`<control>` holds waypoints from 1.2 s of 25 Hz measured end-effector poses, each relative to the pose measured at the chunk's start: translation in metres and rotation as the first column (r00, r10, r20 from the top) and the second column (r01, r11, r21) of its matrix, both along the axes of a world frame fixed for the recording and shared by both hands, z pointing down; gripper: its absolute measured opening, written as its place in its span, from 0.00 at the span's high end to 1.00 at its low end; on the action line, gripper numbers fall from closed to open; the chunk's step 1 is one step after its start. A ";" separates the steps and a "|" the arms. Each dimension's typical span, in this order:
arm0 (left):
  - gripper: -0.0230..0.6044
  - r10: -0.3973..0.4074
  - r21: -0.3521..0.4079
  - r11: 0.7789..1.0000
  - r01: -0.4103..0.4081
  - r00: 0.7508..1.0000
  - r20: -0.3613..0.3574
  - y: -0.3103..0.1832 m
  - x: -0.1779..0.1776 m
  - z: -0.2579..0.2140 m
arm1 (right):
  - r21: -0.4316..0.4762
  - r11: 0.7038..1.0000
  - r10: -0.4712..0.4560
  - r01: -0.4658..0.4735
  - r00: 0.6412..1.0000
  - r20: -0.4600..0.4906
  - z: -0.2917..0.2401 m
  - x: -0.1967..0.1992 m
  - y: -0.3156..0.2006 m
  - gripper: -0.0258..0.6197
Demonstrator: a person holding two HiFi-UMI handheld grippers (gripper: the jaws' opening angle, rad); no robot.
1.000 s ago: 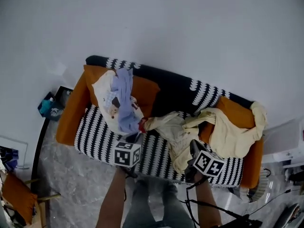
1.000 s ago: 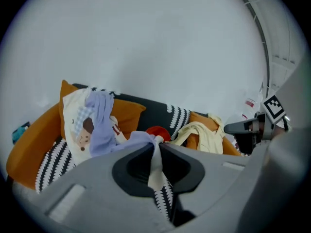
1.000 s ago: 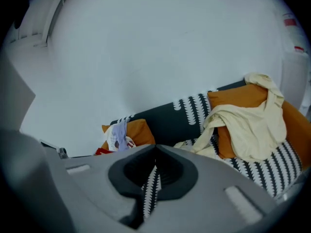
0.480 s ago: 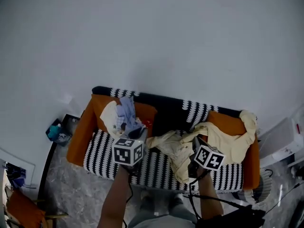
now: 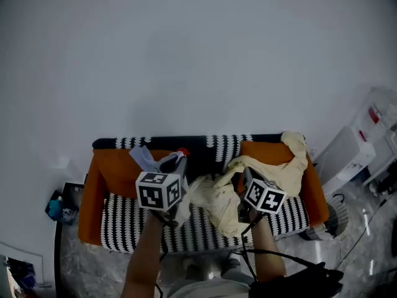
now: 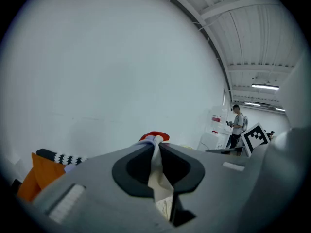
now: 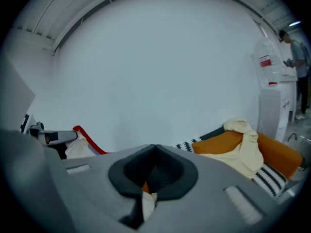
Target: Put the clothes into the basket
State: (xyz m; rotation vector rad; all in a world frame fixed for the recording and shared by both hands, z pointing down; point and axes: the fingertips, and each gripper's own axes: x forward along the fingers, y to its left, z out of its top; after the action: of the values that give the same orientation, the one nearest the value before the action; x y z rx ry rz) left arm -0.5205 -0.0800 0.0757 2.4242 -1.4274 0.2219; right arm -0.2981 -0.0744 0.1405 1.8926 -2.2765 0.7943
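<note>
My left gripper (image 5: 179,160) (image 6: 155,144) is shut on a white and lavender garment (image 5: 146,160) with a red edge (image 6: 154,136), held up over the sofa's left half. To its right, my right gripper (image 5: 244,177) (image 7: 155,148) is shut on a cream garment (image 5: 217,200), whose cloth shows below the jaws (image 7: 147,203). That garment hangs down to the seat, and its far end lies over the orange cushion (image 5: 291,166) (image 7: 243,152). The striped sofa (image 5: 205,228) lies under both grippers.
A white appliance (image 5: 347,160) stands right of the sofa. At the left, a low side table carries a blue bottle (image 5: 56,207). Cables (image 5: 298,272) trail on the floor by my legs. A white wall rises behind. A person (image 6: 237,125) stands far off.
Both grippers have risen with their garments. The white and lavender garment has come up off the left cushion, and the cream one is pulled up from the seat.
</note>
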 end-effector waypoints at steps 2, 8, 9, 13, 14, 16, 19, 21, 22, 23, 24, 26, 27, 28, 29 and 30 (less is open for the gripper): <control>0.90 0.046 0.022 0.999 -0.047 0.999 0.009 -0.001 0.018 -0.013 | 0.006 0.999 0.050 -0.050 0.999 -0.003 -0.004 0.018 0.007 0.96; 0.90 0.216 0.108 0.970 -0.217 0.976 0.021 0.012 0.097 -0.054 | 0.043 0.983 0.177 -0.177 0.984 -0.006 -0.020 0.078 0.036 0.96; 0.90 0.242 0.123 0.962 -0.243 0.970 0.023 0.016 0.114 -0.061 | 0.050 0.980 0.193 -0.192 0.981 -0.006 -0.023 0.089 0.042 0.96; 0.90 0.324 0.155 0.934 -0.322 0.946 0.016 0.035 0.182 -0.077 | 0.075 0.961 0.268 -0.267 0.963 -0.008 -0.036 0.146 0.072 0.96; 0.90 0.346 0.157 0.926 -0.344 0.938 0.015 0.040 0.199 -0.080 | 0.079 0.953 0.293 -0.291 0.956 -0.004 -0.039 0.163 0.080 0.96; 0.90 0.392 0.161 0.906 -0.391 0.920 0.023 0.051 0.234 -0.086 | 0.084 0.937 0.341 -0.340 0.940 0.000 -0.043 0.197 0.100 0.96; 0.90 0.461 0.170 0.872 -0.460 0.887 0.033 0.070 0.291 -0.092 | 0.082 0.909 0.412 -0.409 0.911 -0.020 -0.047 0.252 0.135 0.96; 0.90 0.497 0.180 0.850 -0.495 0.867 0.036 0.083 0.327 -0.096 | 0.077 0.886 0.460 -0.457 0.887 -0.033 -0.046 0.290 0.158 0.96; 0.90 0.514 0.184 0.839 -0.512 0.857 0.039 0.090 0.344 -0.097 | 0.075 0.874 0.483 -0.480 0.875 -0.034 -0.045 0.307 0.170 0.96; 0.90 0.530 0.186 0.828 -0.528 0.847 0.042 0.096 0.362 -0.097 | 0.072 0.862 0.505 -0.502 0.863 -0.033 -0.043 0.324 0.182 0.96; 0.90 0.547 0.188 0.817 -0.545 0.836 0.045 0.104 0.379 -0.098 | 0.069 0.850 0.526 -0.523 0.850 -0.031 -0.040 0.341 0.194 0.96; 0.90 0.579 0.192 0.794 -0.577 0.814 0.050 0.119 0.415 -0.100 | 0.066 0.825 0.564 -0.561 0.826 -0.026 -0.038 0.373 0.218 0.96; 0.90 0.593 0.195 0.783 -0.591 0.803 0.051 0.127 0.432 -0.101 | 0.066 0.814 0.580 -0.578 0.814 -0.022 -0.037 0.389 0.231 0.96; 0.90 0.608 0.198 0.771 -0.605 0.792 0.053 0.136 0.450 -0.103 | 0.064 0.802 0.595 -0.593 0.803 -0.018 -0.036 0.405 0.243 0.96; 0.90 0.623 0.199 0.759 -0.620 0.780 0.055 0.146 0.469 -0.104 | 0.061 0.792 0.610 -0.608 0.793 -0.014 -0.035 0.421 0.256 0.96; 0.90 0.640 0.198 0.745 -0.637 0.766 0.058 0.156 0.487 -0.104 | 0.057 0.781 0.623 -0.622 0.782 -0.012 -0.033 0.436 0.270 0.96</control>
State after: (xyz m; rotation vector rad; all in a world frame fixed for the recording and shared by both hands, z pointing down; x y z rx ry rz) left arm -0.0334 0.0759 -0.0284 3.0059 -0.5634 0.2129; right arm 0.1374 0.1957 0.1077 2.7060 -1.6356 0.7462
